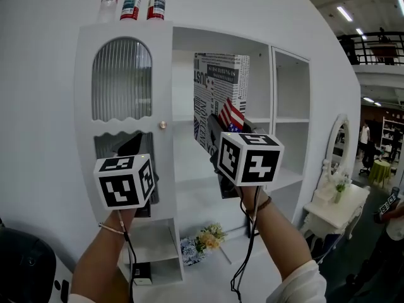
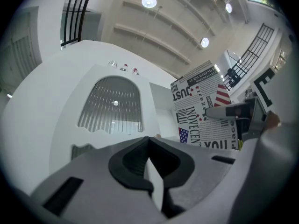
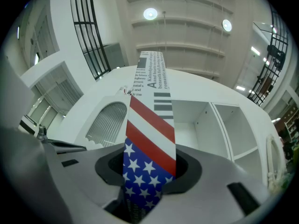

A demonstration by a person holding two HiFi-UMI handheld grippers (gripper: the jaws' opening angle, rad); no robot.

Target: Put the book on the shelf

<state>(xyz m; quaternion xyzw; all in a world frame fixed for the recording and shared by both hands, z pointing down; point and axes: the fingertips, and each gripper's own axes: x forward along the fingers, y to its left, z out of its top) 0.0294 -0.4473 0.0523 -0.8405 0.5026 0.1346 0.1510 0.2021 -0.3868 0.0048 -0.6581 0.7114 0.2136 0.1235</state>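
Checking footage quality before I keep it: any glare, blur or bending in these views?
Head view: evenly lit, sharp, shelf bowed by the lens. Left gripper view: ceiling lamps blown out, corners black. Right gripper view: same black corners, book crisp.

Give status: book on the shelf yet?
Not yet. Done: the book is picked up, with the right gripper clamped on its flag-printed edge. In hand: it's held upright in front of the open middle compartment of the shelf. Left: set it on a board and release. The left gripper is shut and empty.
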